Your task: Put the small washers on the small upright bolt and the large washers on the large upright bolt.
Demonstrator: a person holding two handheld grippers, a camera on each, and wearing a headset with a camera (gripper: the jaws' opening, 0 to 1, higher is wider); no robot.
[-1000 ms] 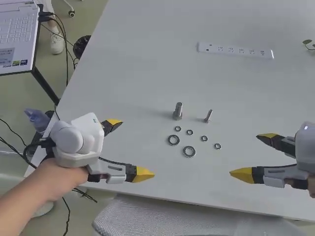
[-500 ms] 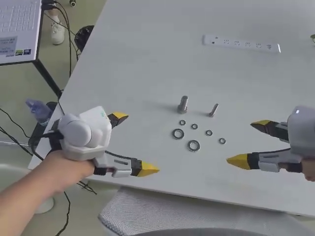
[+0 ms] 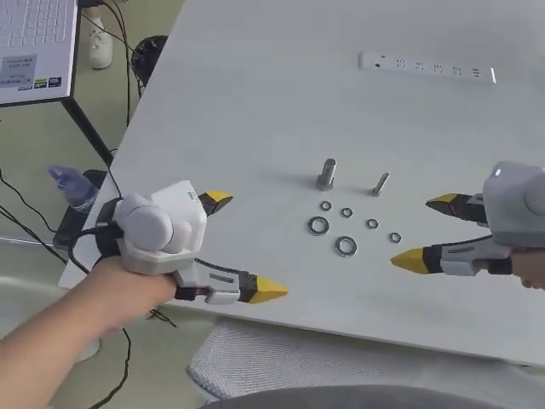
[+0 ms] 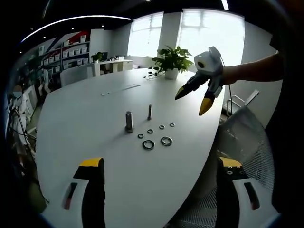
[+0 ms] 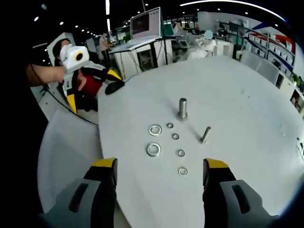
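The right gripper [image 5: 160,167] has its fingers [image 5: 104,165] wide apart, holding nothing. Large bolt [image 5: 182,108] and small bolt [image 5: 205,134] stand on the counter [image 5: 237,95]. Two large washers [image 5: 155,129] and four small washers [image 5: 175,136] lie flat beside them.

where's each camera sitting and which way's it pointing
Head view: on the headset, looking forward and down at the table; left tool, its hand and right tool show.
Left gripper view: on the left tool, facing across the table at the large bolt; own open jaws at bottom.
Right gripper view: on the right tool, facing back from the opposite side; own open jaws at bottom.
Shared: both gripper views see the washers and the other tool.
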